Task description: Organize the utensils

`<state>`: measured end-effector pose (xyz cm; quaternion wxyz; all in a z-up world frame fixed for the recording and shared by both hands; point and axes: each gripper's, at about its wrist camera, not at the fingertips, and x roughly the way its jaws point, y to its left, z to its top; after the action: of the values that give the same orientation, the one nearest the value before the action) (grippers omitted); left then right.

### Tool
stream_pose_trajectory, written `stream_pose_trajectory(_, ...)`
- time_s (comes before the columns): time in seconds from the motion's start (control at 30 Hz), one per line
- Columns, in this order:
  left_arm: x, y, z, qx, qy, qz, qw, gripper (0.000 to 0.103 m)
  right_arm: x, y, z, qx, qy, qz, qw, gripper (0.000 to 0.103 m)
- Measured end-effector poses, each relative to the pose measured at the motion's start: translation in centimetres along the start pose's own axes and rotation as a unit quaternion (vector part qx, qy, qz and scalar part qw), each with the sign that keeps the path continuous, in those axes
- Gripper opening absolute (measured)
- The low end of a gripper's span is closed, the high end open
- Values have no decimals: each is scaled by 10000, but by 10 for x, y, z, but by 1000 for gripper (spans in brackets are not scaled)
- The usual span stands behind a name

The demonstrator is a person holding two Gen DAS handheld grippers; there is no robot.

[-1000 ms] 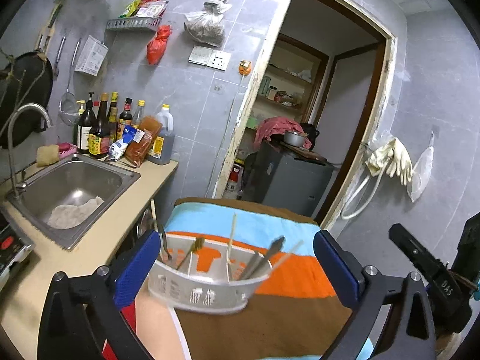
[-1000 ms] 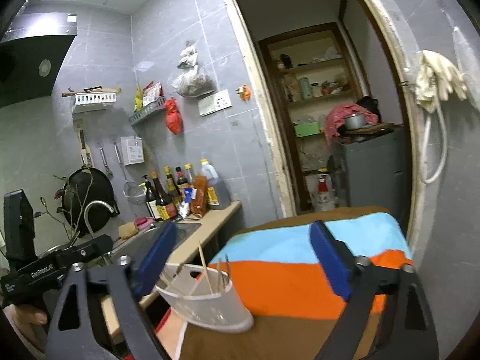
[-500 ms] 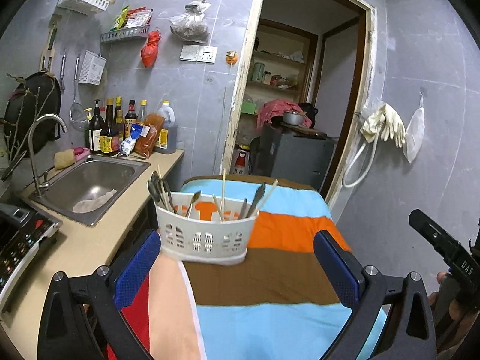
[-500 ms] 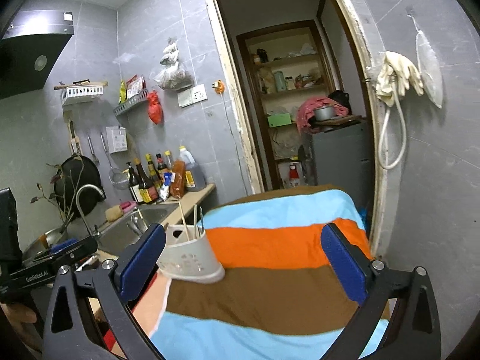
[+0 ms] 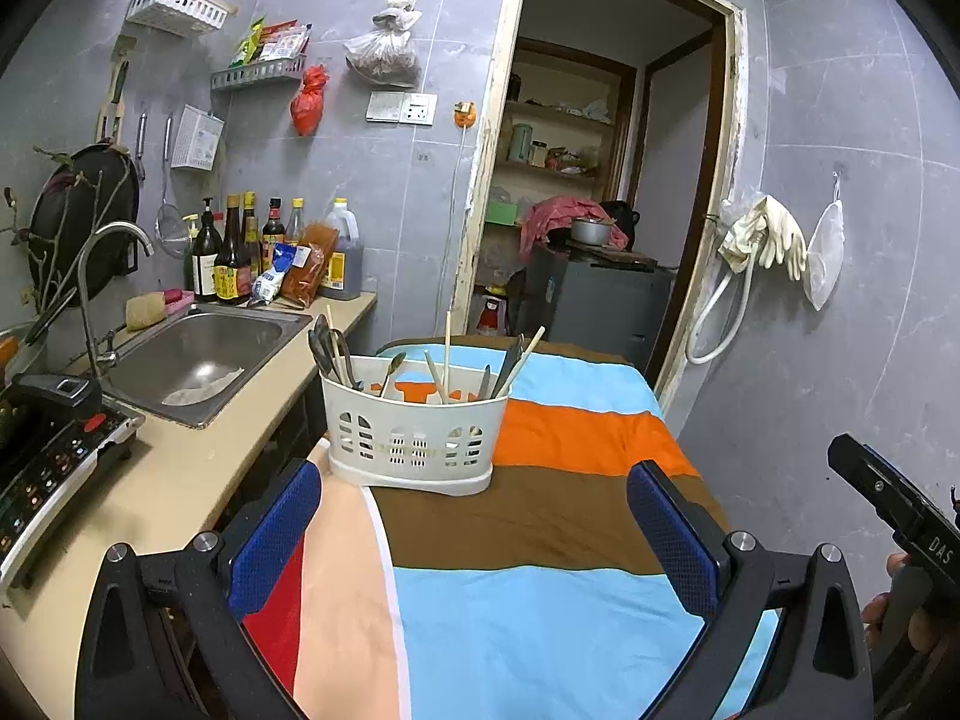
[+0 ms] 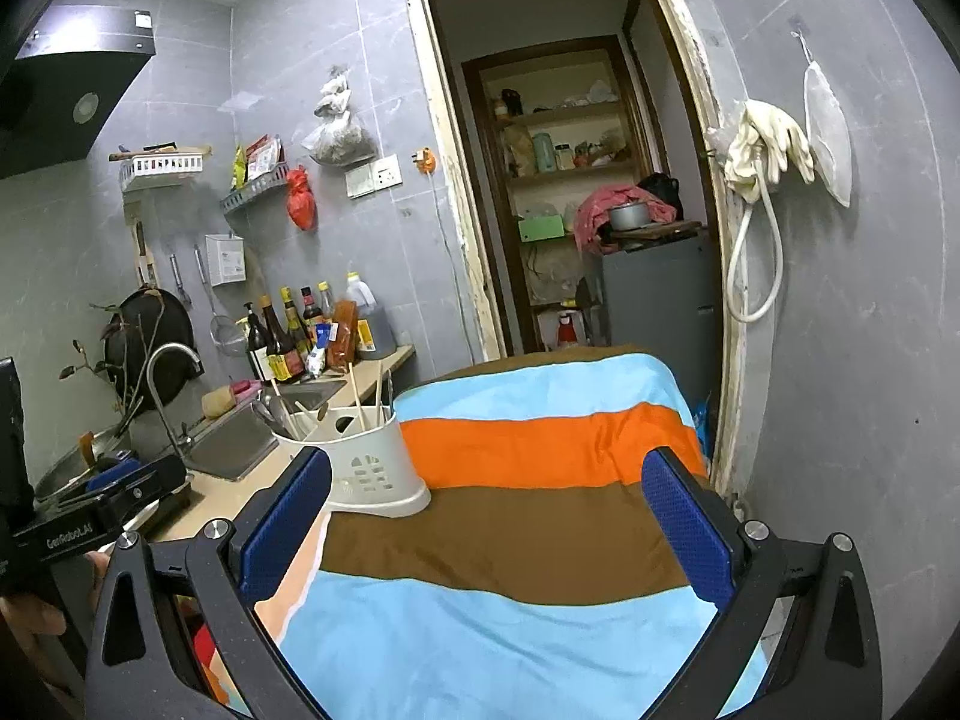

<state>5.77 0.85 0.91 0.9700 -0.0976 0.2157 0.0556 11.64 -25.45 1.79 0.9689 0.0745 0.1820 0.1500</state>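
Observation:
A white plastic utensil caddy [image 5: 414, 438] stands upright on the striped cloth table [image 5: 540, 540], near its left edge. It holds spoons, chopsticks [image 5: 447, 354] and other utensils upright in its compartments. It also shows in the right wrist view [image 6: 366, 462], just beyond my right gripper's left finger. My left gripper [image 5: 474, 540] is open and empty, a short way in front of the caddy. My right gripper [image 6: 486, 528] is open and empty over the brown stripe, to the right of the caddy.
A counter with a steel sink [image 5: 204, 354], faucet and sauce bottles [image 5: 240, 252] runs along the left. An induction cooker [image 5: 48, 468] sits at the near left. A doorway with a grey cabinet [image 5: 600, 306] lies behind the table. A tiled wall stands to the right.
Both grippers have pulled back and away from the caddy. It looked tilted and close between the left fingers; now it stands upright on the cloth, farther off.

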Motion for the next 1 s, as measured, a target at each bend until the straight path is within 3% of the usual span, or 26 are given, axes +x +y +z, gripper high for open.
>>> stream_pose_trajectory(1.0, -5, 4, 4, -71, -42, 132, 9999, 103, 0, 7, -2, 0, 6, 70, 10000, 102)
